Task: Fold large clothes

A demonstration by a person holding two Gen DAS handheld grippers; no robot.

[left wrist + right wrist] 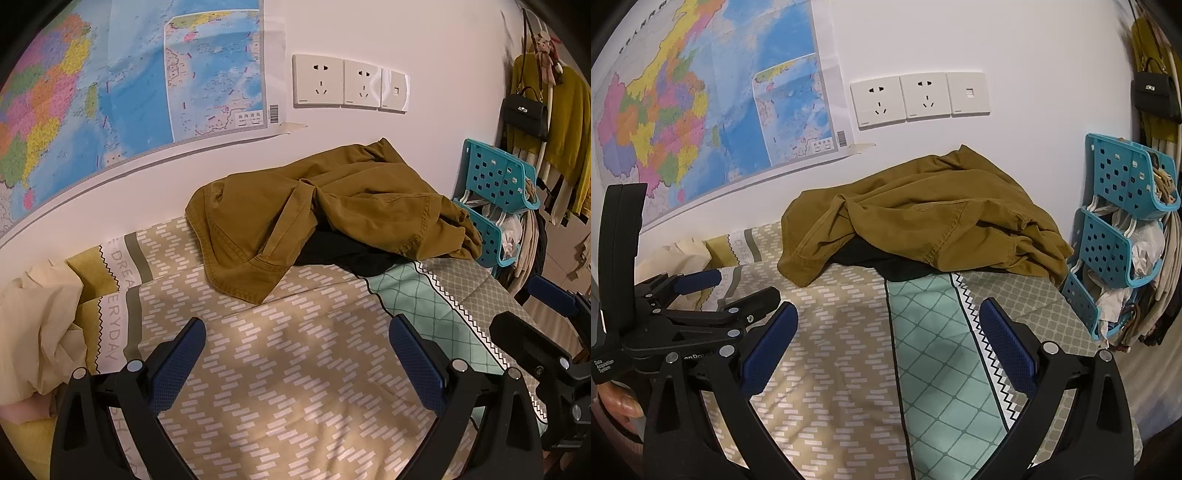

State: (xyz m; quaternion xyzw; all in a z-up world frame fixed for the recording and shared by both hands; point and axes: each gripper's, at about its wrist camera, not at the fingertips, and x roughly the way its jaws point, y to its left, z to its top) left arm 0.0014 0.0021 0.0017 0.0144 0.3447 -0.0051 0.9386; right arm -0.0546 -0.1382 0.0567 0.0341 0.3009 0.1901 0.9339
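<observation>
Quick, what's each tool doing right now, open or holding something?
Left tool: open, holding nothing, above the bedspread.
Right tool: open, holding nothing; the brown garment lies untouched.

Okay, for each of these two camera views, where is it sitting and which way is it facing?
Left wrist: on the left gripper, facing the wall over the patterned bedspread; its open jaws show, the right gripper at right.
Right wrist: on the right gripper, same heading; open jaws, the left gripper at left.
Shared: crumpled mustard-brown garment, colourful wall map, white wall sockets.
</observation>
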